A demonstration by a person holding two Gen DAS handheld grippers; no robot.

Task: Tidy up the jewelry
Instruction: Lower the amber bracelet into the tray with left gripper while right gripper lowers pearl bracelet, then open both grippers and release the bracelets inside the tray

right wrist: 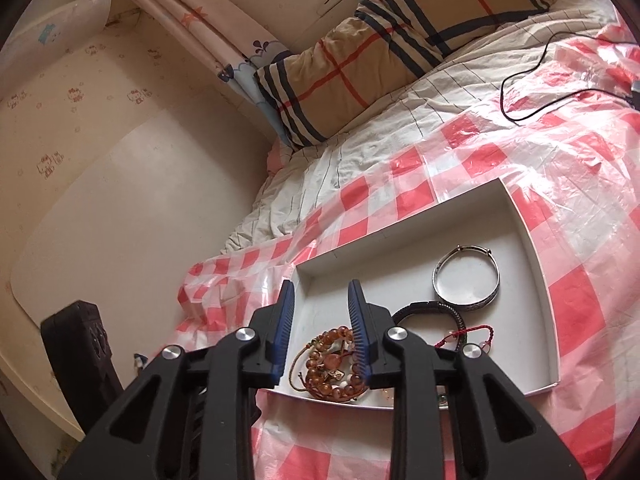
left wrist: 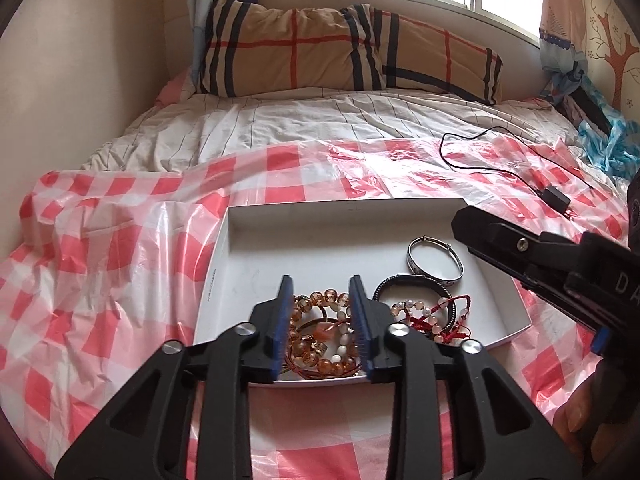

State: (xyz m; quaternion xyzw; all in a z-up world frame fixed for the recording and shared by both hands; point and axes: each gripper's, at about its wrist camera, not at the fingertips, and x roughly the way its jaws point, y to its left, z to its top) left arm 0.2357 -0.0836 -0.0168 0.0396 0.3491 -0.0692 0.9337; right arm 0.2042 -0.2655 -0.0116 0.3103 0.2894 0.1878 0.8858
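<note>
Both grippers — left gripper (left wrist: 320, 304), right gripper (right wrist: 320, 304) — hang parted and empty over the amber bead bracelets (left wrist: 320, 334) heaped in the white tray's (left wrist: 280, 216) near corner; straddle one strand, not the tangle.

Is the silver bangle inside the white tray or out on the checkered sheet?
Inside. The silver bangle lies flat on the white tray floor, within its walls.

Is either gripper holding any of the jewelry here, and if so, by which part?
Nothing is held. The left gripper and right gripper both stand open above the amber bead bracelets, which lie in the white tray.
</note>
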